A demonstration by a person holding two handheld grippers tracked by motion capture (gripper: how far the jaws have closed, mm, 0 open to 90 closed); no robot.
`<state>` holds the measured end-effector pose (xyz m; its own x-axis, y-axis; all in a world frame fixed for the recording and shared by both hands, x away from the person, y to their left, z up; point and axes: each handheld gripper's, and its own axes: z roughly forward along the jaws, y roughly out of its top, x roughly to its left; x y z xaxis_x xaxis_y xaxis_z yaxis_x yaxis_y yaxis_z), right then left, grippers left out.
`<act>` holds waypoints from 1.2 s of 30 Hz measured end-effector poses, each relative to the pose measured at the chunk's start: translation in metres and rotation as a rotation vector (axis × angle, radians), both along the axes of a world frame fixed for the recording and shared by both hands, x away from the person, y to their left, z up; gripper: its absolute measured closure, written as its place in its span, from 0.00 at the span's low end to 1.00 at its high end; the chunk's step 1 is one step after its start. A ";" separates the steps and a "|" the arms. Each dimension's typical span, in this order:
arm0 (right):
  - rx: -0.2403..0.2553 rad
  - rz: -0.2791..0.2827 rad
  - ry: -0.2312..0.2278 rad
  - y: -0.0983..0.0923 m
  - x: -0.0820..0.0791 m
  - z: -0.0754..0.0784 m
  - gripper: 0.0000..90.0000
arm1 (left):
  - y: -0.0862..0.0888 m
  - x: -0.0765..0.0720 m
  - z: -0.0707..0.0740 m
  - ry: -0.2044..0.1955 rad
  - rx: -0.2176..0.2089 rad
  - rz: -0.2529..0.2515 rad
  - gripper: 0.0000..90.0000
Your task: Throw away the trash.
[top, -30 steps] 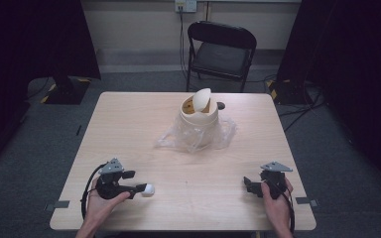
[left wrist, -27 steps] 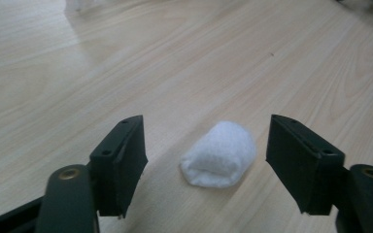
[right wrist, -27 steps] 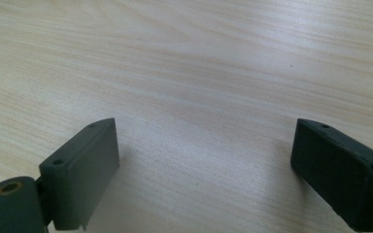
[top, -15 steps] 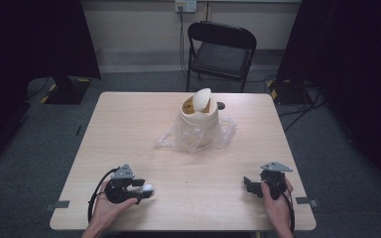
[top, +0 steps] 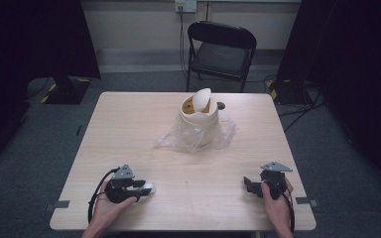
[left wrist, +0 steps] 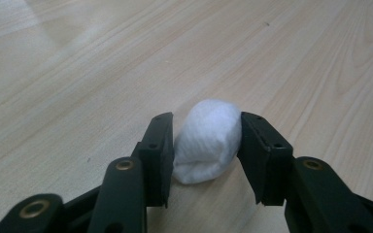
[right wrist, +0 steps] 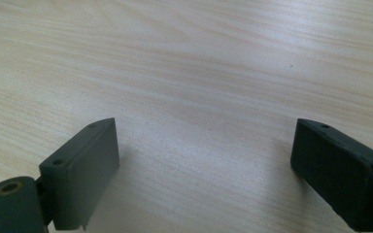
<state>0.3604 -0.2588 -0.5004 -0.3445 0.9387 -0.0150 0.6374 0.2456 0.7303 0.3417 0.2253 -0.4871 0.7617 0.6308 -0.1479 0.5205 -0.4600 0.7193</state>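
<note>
A small white wad (left wrist: 207, 141) of soft material sits between the two black jaws of my left gripper (left wrist: 206, 119). Both pads press against its sides, and it looks to be at table level. In the high view the left gripper (top: 140, 189) lies near the table's front left, with the white wad (top: 149, 188) at its tip. My right gripper (top: 248, 184) rests near the front right edge. In the right gripper view it (right wrist: 204, 141) stands open, with bare wood between its pads.
A cream bin with a tilted swing lid (top: 199, 115) stands at the table's back centre on a crumpled clear plastic bag (top: 176, 140). A small dark object (top: 221, 105) lies just behind it. A black folding chair (top: 221, 49) stands beyond the wooden table (top: 129, 124).
My left gripper slid to the right up to the white wad and its jaws now hold it. The right gripper has not moved.
</note>
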 end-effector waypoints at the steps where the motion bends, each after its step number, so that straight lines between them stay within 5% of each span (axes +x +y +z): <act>1: 0.000 0.000 0.000 0.000 0.000 0.000 0.10 | 0.000 0.000 0.000 0.001 -0.003 0.004 0.66; 17: 0.000 0.000 0.000 0.000 0.000 0.000 0.10 | 0.000 0.007 0.001 0.007 -0.039 0.016 0.76; 26: 0.000 0.001 0.000 0.000 0.000 0.000 0.11 | 0.002 0.007 0.009 -0.023 -0.058 0.025 0.77; 36: 0.000 0.001 0.000 0.000 0.000 0.000 0.10 | 0.011 0.007 0.020 -0.045 -0.128 0.050 0.77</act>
<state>0.3604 -0.2589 -0.5004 -0.3450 0.9385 -0.0153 0.6370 0.2461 0.7305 0.3488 0.2366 -0.4666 0.7375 0.6463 -0.1958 0.5063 -0.3373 0.7936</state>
